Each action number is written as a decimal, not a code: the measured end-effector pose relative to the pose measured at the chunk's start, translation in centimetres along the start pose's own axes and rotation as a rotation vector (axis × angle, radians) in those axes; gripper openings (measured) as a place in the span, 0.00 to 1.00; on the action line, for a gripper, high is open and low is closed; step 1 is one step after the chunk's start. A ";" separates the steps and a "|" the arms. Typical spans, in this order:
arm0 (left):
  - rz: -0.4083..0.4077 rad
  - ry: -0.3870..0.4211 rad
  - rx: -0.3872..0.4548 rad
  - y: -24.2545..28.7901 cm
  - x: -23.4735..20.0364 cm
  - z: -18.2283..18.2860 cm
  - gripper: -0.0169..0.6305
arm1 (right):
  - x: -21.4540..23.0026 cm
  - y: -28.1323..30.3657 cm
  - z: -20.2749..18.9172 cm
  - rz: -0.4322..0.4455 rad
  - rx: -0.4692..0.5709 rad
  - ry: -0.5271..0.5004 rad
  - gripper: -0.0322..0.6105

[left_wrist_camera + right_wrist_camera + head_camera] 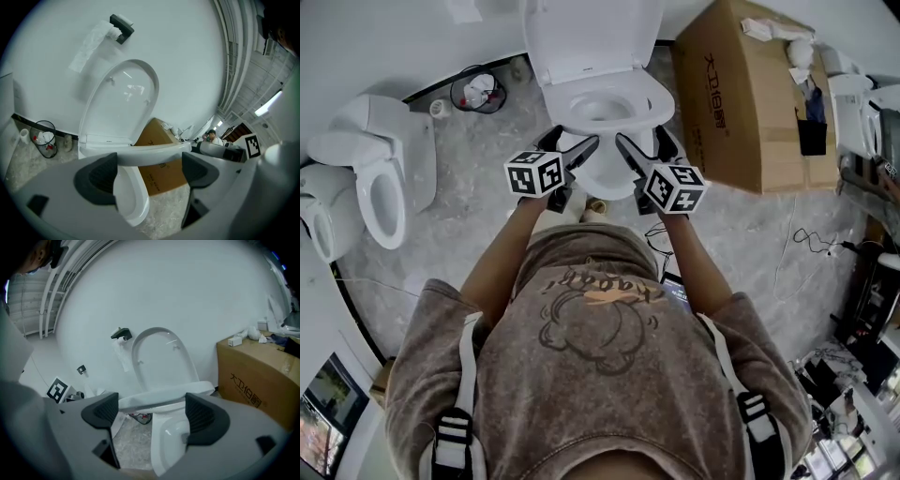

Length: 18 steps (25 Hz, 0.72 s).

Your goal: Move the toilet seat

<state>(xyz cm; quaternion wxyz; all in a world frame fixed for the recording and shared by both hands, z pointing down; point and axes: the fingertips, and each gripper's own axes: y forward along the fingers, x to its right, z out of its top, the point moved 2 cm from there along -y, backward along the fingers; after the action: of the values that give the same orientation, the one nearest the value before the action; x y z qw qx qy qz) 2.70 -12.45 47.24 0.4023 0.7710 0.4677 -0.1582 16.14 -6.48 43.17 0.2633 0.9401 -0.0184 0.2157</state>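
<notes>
- Your left gripper (147, 171): jaws apart, toilet seat (154, 152) crossing between them.
- Your right gripper (152, 411): jaws apart, same seat between.
- Lid (581, 37) upright, upper centre.

The toilet lid (591, 37) is cut off by the top edge of the head view. The front rim of the toilet seat (652, 96) is hidden behind the left tool (574, 142) and the right tool (641, 139). Contents of the waste bin (478, 91) are too small to identify.

Box (741, 103) on floor (478, 234), right side; bin (478, 91) by wall (394, 37) — second toilet (380, 178) far left; paper holder (121, 28) wall-mounted.
</notes>
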 end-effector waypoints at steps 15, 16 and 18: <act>-0.034 -0.005 0.021 0.8 -0.9 5.8 0.69 | -0.4 3.2 6.0 0.007 0.083 0.001 0.72; -0.038 -0.007 0.024 0.9 -1.0 6.3 0.69 | -0.5 3.5 6.5 0.011 0.088 0.005 0.71; -0.043 -0.015 0.035 1.0 -1.2 7.2 0.69 | -0.6 4.1 7.3 0.019 0.096 0.006 0.72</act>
<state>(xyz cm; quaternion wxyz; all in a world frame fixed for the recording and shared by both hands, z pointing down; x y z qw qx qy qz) 3.89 -18.94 44.01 0.3886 0.7665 0.4784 -0.1808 17.88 -13.74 39.36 0.2159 0.9508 -0.0162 0.2214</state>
